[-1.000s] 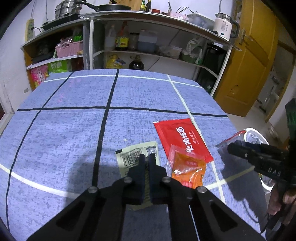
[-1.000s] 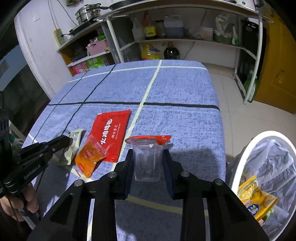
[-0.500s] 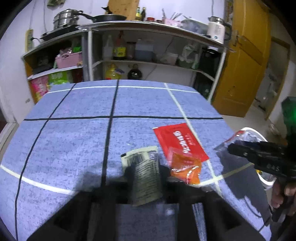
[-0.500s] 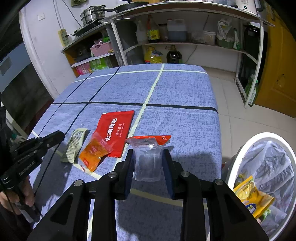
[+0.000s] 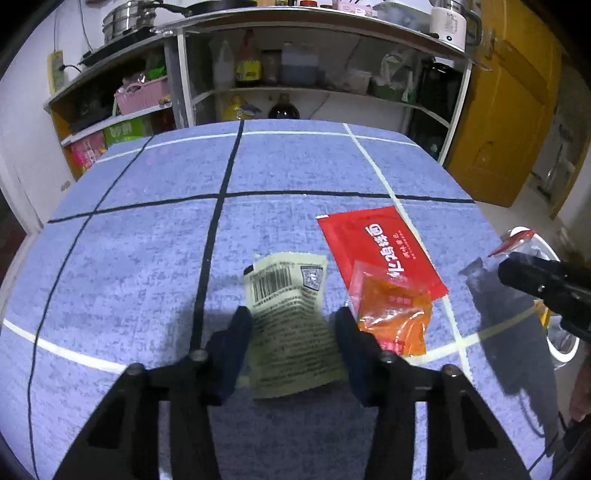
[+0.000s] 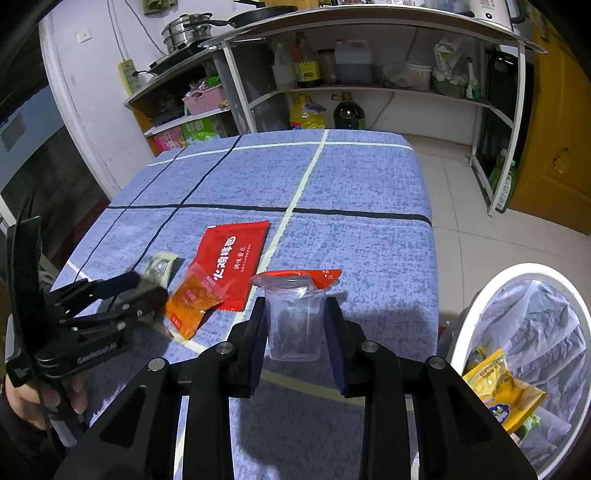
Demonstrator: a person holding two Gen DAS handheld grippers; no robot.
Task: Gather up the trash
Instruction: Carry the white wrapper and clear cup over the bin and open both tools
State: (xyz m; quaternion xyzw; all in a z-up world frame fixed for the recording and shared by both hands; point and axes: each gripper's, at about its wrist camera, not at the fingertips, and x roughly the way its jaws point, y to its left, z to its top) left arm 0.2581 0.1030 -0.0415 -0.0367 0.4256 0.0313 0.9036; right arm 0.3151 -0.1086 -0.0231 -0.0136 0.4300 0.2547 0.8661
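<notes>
Trash packet (image 5: pixel 291 325) lies between the left gripper's (image 5: pixel 293 328) parted jaws; the right gripper's (image 6: pixel 295 325) jaws clamp a plastic cup (image 6: pixel 294 319).

Beyond the far edge of the table (image 5: pixel 295 173), covered in blue cloth with black and white lines, stands a metal shelf unit (image 5: pixel 192 85). It carries a pink basket (image 5: pixel 138 96), oil bottles (image 6: pixel 308 110) and a white kettle (image 5: pixel 448 24) on top. A yellow door (image 5: pixel 495 110) stands off the table's far right corner.

Three sachets (image 5: pixel 291 317) on the table; one cup (image 6: pixel 294 321); one bin (image 6: pixel 524 365).
</notes>
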